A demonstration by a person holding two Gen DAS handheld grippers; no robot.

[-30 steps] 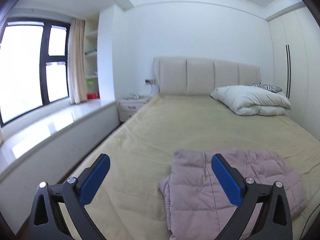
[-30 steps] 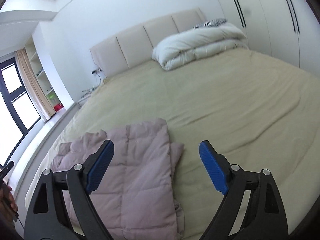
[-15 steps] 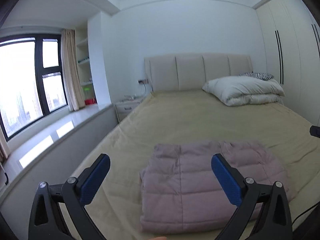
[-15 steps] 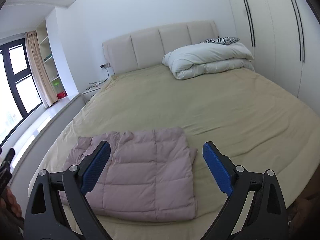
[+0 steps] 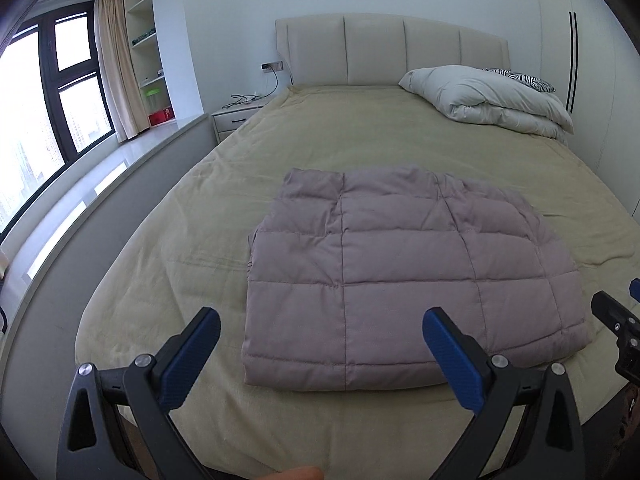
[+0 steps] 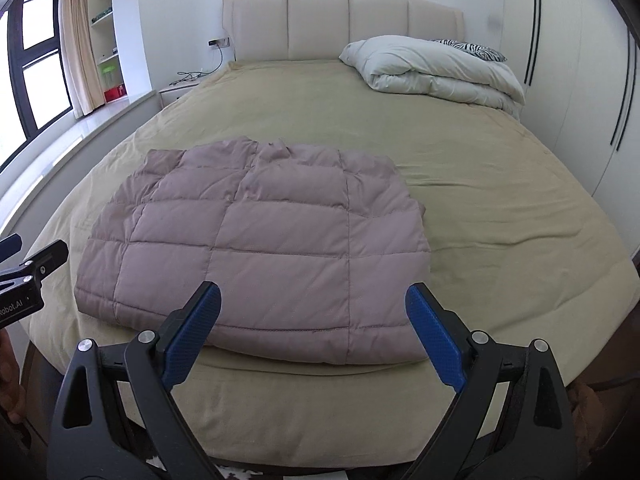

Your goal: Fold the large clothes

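The left gripper (image 5: 320,346) and right gripper (image 6: 313,324) hung spread wide and empty above the foot of the bed (image 6: 500,184). Beyond them a mauve quilted jacket (image 6: 264,248) lay folded flat on the bedspread. Puffy and light, it looked likeliest to hold if pinched at a stitched near corner.

A folded pink quilted jacket (image 6: 260,240) lies flat on the near left part of the bed (image 6: 480,200). The right gripper (image 6: 312,332) hangs above the near edge, jaws wide apart, holding nothing. A white duvet (image 6: 432,72) sits far right.
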